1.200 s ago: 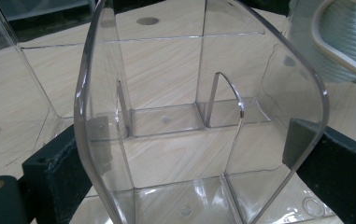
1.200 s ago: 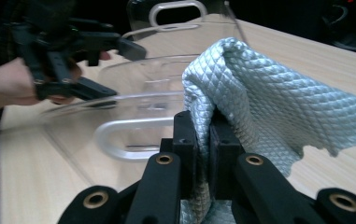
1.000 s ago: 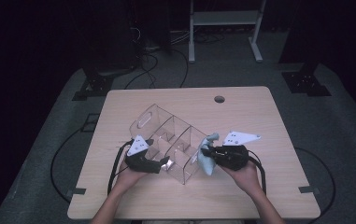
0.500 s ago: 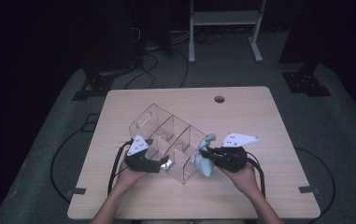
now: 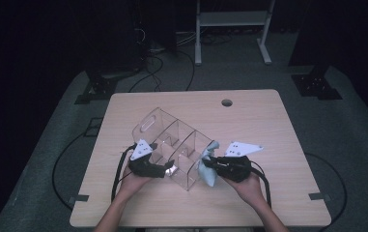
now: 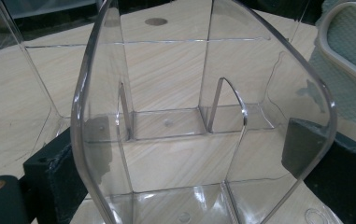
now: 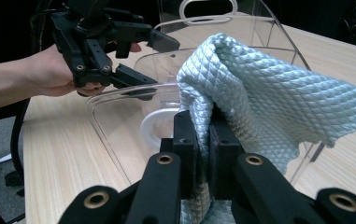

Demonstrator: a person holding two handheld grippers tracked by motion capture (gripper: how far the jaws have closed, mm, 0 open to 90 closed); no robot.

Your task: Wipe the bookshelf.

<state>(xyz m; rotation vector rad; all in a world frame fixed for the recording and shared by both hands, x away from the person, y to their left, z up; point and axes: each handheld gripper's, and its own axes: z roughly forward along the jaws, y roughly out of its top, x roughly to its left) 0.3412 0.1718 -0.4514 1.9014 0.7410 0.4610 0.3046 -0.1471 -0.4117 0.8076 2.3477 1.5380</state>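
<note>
The right tongs (image 7: 202,140) pinch a soft, light cloth (image 7: 264,102) beside the clear box (image 5: 172,145) on the desk (image 5: 268,121). The left tongs (image 5: 164,169) clamp the box's hard, slippery wall.

Your right gripper (image 5: 209,163) has edged the pale blue cloth (image 5: 208,169) slightly lower along the near end wall of the clear organiser (image 5: 172,145); the cloth now hangs more bunched toward the bench (image 5: 268,125).

The room was dim around the lit tabletop (image 5: 268,130); glare streaked the clear organizer (image 6: 203,140), and close tongs looked soft.
</note>
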